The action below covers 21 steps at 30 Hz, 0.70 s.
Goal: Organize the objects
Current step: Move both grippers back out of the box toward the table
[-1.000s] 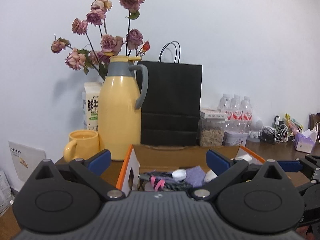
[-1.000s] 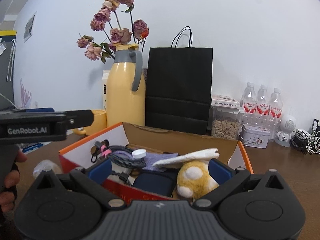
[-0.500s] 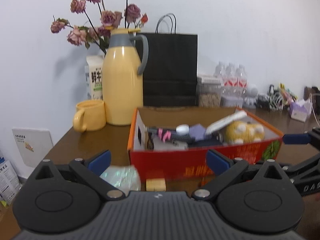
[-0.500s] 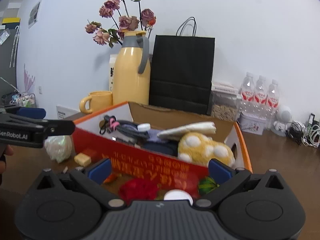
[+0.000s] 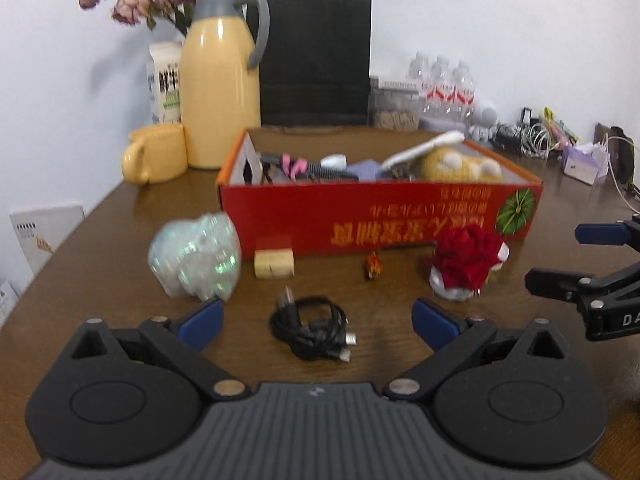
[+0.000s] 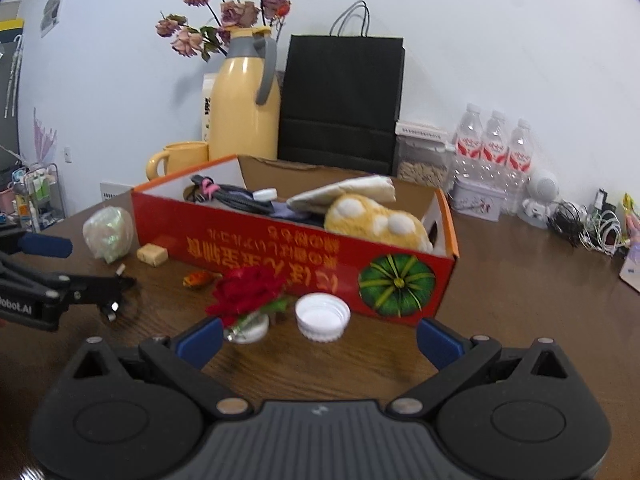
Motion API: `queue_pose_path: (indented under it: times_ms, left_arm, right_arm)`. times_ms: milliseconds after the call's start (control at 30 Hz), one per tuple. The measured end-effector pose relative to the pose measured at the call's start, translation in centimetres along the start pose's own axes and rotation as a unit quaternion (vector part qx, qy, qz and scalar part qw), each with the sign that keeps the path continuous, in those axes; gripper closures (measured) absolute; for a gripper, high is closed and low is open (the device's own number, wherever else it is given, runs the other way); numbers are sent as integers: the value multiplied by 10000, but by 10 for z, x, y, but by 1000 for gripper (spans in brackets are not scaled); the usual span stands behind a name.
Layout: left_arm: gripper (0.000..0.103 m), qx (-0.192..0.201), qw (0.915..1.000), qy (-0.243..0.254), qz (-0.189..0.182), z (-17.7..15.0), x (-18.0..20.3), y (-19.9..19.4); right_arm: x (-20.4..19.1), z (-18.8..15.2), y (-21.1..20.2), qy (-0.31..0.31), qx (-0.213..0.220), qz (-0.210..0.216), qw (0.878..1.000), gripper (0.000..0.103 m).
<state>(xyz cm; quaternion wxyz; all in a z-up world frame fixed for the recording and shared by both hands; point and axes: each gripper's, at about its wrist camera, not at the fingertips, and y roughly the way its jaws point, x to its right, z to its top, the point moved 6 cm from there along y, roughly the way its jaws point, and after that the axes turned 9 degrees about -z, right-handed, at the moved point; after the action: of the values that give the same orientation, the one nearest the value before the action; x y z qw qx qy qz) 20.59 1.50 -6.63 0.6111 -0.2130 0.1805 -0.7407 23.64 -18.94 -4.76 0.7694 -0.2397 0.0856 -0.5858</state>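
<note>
Left wrist: black cable point(image 5: 310, 330) lies between wide-apart fingers point(image 5: 200, 320); right fingers point(image 6: 199, 338) apart, flanking white cap point(image 6: 322, 316).

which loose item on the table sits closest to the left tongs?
The coiled black cable, lying right between the open left tongs; the shiny wrapped ball, tan block and red flower lie farther off.

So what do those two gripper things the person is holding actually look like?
Both match: a matte black plastic body with a ribbed centre, a round disc at each side, silver pivot pins, and black linkage arms ending in blue pads. The left gripper carries partial white lettering "obot.AI" on its side; the right gripper shows "DA". No cables or sleeves show.
</note>
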Motion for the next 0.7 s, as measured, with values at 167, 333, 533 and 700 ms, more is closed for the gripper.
queue_pose_path:
  times_ms: [167, 333, 533, 700]
  left_arm:
    - [12, -181, 9995, -255, 34, -3, -4, 10]
    - [35, -288, 9981, -545, -21, -4, -7, 19]
    - [58, -251, 9975, -656, -95, -1, -7, 23]
    - [58, -112, 9972, -720, -139, 12, -7, 24]
  right_arm:
    - [6, -8, 1, 87, -94, -40, 9999, 0]
    - [9, -12, 6, 154, -158, -65, 9997, 0]
    - [11, -12, 10, 252, -200, -32, 9995, 0]
    - [12, -11, 15, 298, -276, -20, 9992, 0]
